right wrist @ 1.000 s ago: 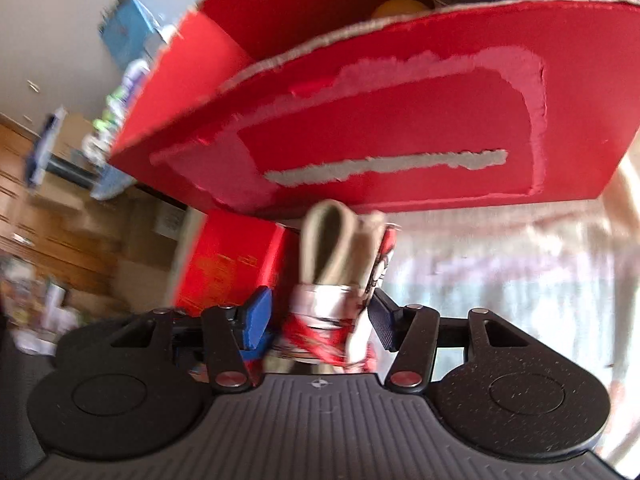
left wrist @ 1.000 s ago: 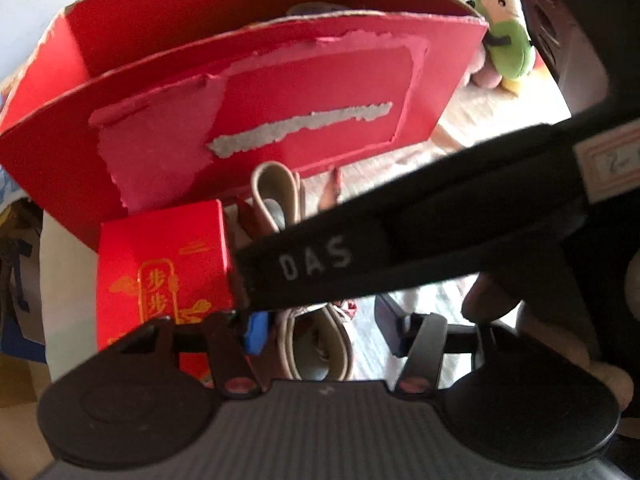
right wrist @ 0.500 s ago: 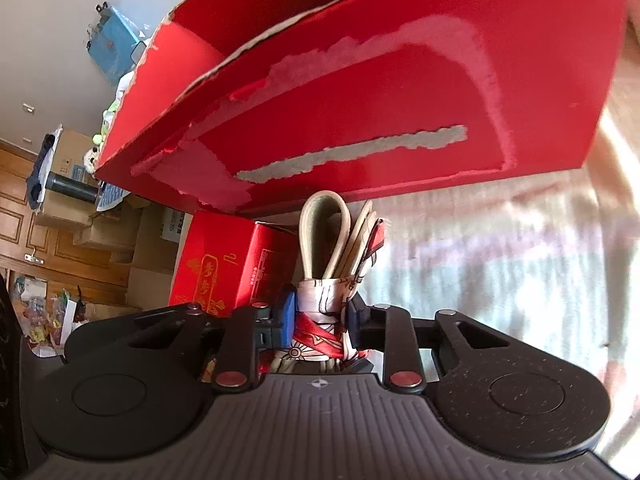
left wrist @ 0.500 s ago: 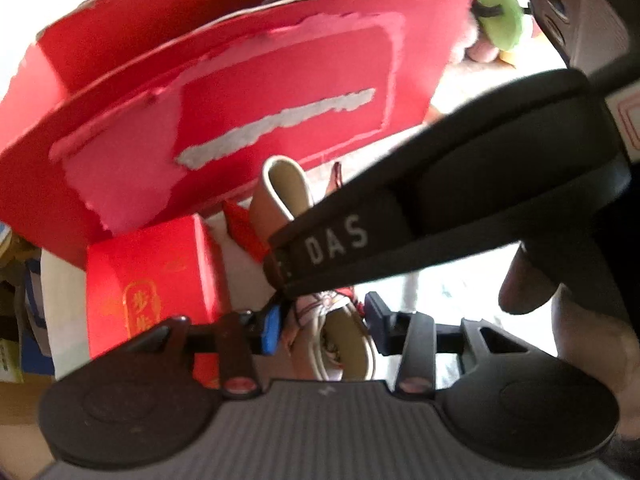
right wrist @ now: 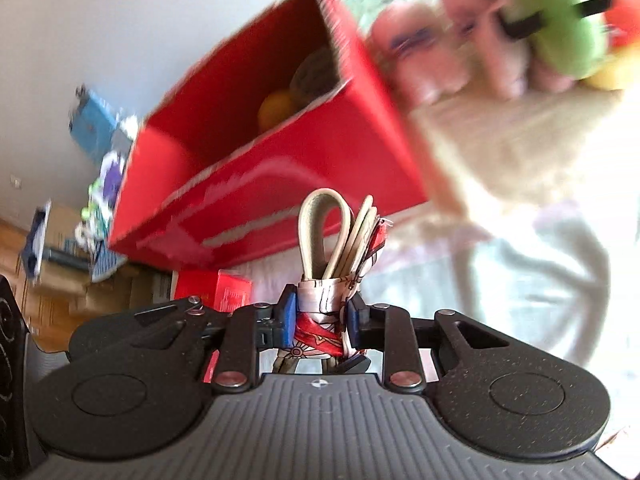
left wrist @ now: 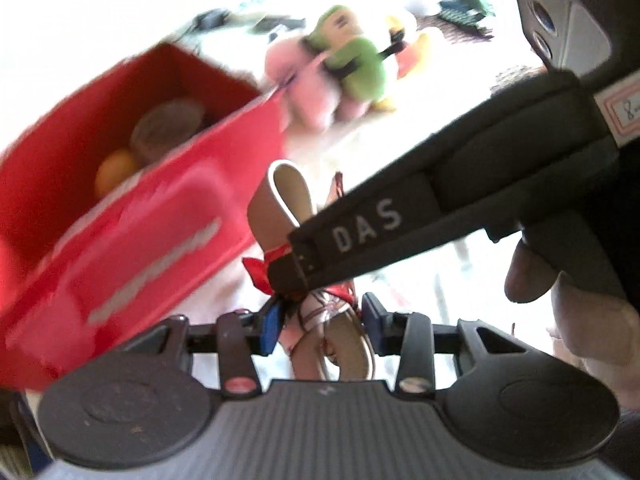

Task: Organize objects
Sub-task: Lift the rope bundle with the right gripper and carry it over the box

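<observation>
Starting at your left, the red box (right wrist: 256,168) already holds an orange ball (right wrist: 278,108) and a tape roll (right wrist: 316,72). Your right gripper (right wrist: 322,320) pinches the bundled strap (right wrist: 332,248) near the box front, outside it; dropping it in remains. Your left gripper (left wrist: 320,326) brackets it, fingers wide, not touching.

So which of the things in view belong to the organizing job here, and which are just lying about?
Part of the job:
- right gripper, shut on the strap bundle
- left gripper, open around the same bundle
- red box, open, already holding an orange ball and a tape roll

Just lying about:
- plush toys
- small red carton
- room clutter
</observation>
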`<move>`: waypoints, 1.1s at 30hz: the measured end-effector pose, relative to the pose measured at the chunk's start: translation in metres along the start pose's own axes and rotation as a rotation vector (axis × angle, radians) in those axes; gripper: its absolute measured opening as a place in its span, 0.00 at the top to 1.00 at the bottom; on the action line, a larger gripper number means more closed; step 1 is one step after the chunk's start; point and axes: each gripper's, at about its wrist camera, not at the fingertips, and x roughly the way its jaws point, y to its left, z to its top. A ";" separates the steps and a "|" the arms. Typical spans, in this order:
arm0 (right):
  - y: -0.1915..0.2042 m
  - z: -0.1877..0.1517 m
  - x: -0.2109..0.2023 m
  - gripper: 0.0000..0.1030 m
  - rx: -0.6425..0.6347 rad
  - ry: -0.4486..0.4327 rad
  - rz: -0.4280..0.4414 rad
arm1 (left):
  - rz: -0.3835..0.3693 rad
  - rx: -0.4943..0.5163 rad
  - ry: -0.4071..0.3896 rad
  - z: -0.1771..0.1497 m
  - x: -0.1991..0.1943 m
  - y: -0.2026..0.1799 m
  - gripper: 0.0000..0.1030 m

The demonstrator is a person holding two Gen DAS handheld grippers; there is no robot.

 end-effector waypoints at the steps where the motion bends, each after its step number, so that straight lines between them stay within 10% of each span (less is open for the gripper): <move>1: -0.003 0.000 -0.010 0.76 0.006 -0.026 -0.007 | -0.014 0.010 -0.017 0.005 -0.004 -0.003 0.64; 7: 0.004 0.007 -0.044 0.78 0.024 -0.176 -0.014 | -0.077 0.038 -0.125 0.032 -0.032 -0.005 0.66; 19: 0.071 0.076 -0.064 0.78 -0.179 -0.350 0.082 | 0.069 0.028 -0.348 0.102 -0.090 0.044 0.66; 33: 0.145 0.118 0.071 0.78 -0.410 -0.096 0.049 | 0.179 -0.238 -0.204 0.093 -0.033 0.159 0.66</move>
